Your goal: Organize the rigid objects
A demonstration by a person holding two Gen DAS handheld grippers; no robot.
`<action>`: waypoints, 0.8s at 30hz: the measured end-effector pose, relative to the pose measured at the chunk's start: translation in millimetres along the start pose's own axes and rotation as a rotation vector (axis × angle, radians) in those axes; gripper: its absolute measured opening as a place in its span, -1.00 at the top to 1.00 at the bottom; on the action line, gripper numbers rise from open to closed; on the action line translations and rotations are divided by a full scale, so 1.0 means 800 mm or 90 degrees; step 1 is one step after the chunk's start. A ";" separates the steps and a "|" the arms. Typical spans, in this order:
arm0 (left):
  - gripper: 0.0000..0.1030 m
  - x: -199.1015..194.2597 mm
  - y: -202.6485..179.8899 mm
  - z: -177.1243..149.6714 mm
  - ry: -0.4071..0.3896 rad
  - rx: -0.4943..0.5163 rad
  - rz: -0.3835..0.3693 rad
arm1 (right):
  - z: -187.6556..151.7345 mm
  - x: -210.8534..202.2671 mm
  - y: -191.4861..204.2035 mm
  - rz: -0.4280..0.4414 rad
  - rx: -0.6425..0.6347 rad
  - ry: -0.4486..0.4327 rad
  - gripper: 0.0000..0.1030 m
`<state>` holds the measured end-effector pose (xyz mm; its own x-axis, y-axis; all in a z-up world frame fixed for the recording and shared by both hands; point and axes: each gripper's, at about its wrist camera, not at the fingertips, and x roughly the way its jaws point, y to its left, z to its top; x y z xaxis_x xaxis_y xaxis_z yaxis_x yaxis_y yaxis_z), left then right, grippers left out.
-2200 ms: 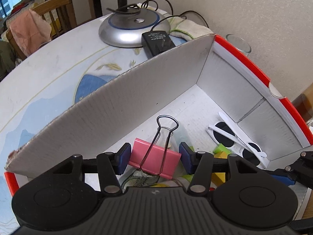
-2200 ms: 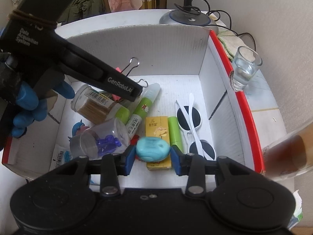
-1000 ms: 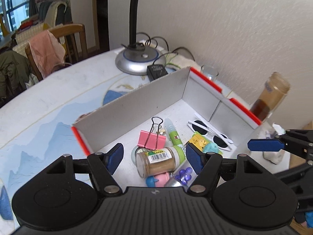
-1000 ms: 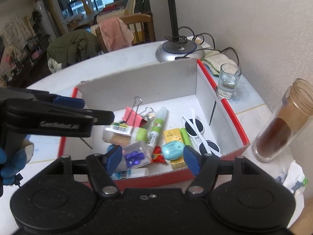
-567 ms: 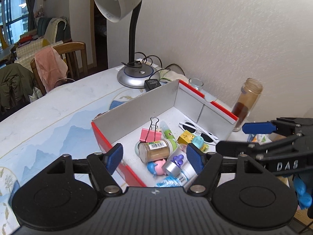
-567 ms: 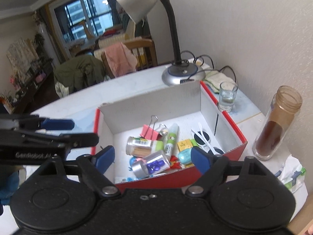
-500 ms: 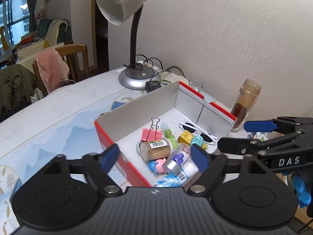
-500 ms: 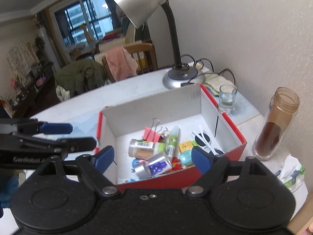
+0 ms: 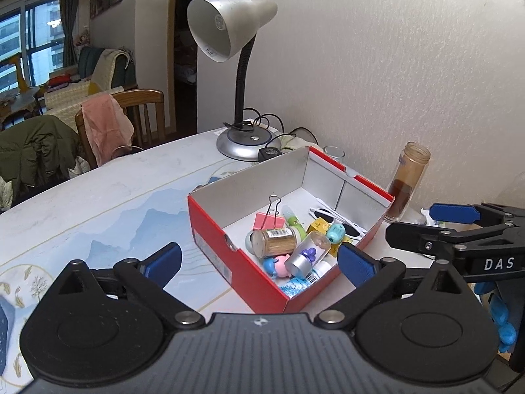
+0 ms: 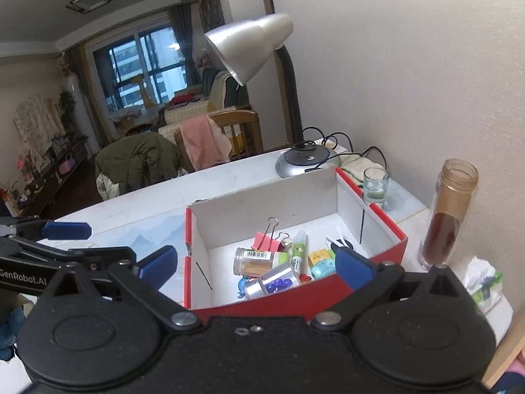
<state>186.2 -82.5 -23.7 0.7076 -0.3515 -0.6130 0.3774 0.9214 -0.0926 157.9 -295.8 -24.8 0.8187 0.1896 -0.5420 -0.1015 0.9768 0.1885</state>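
A: Left gripper (image 9: 259, 261)?
B: Jaws spread wide, just been opening, blue pads with nothing between them. Held above the white table with the blue mountain print (image 9: 98, 203), short of the red cardboard box with white inner walls (image 9: 229, 262).

A: Right gripper (image 10: 254, 262)?
B: Same: jaws far apart, just been opening, nothing gripped. Hanging over the near red wall of the box, clear of it.

A: Contents of the box?
B: All lying loose on the white floor. Pink binder clip with black wire handles (image 9: 269, 218) toward the back. Clear jar of toothpicks with a green cap (image 9: 275, 241) on its side just in front of it. Clear tube with purple bits inside (image 9: 308, 256) tilted beside the jar. White glue stick with a green label (image 10: 299, 248), small yellow box (image 10: 320, 255), teal egg-shaped thing (image 9: 335, 233) and white-framed sunglasses with dark lenses (image 9: 341, 221) toward the far right corner. Small blue and pink figure (image 9: 277, 264) near the front wall.

A: Around the box?
B: Silver desk lamp with a black gooseneck (image 9: 244, 65) behind it, black adapter at its base. Small drinking glass (image 10: 375, 187) just beside the right wall. Tall clear jar of brown powder (image 10: 446, 220) further right, near the wall. Wooden chair with a pink cloth draped on it (image 9: 108, 121) beyond the table.
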 end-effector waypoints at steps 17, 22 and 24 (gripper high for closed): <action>-0.98 -0.045 -0.011 -0.030 -0.040 -0.033 -0.028 | -0.029 -0.047 0.016 -0.026 0.030 -0.024 -1.00; -0.98 -0.050 -0.013 -0.032 -0.048 -0.031 -0.026 | -0.034 -0.052 0.020 -0.039 0.034 -0.026 -1.00; -0.98 -0.050 -0.013 -0.032 -0.048 -0.030 -0.029 | -0.034 -0.051 0.019 -0.040 0.035 -0.026 -1.00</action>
<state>138.6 -73.9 -18.1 0.7339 -0.4029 -0.5469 0.3830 0.9104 -0.1567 107.4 -286.0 -22.0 0.8452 0.1234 -0.5200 -0.0191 0.9793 0.2013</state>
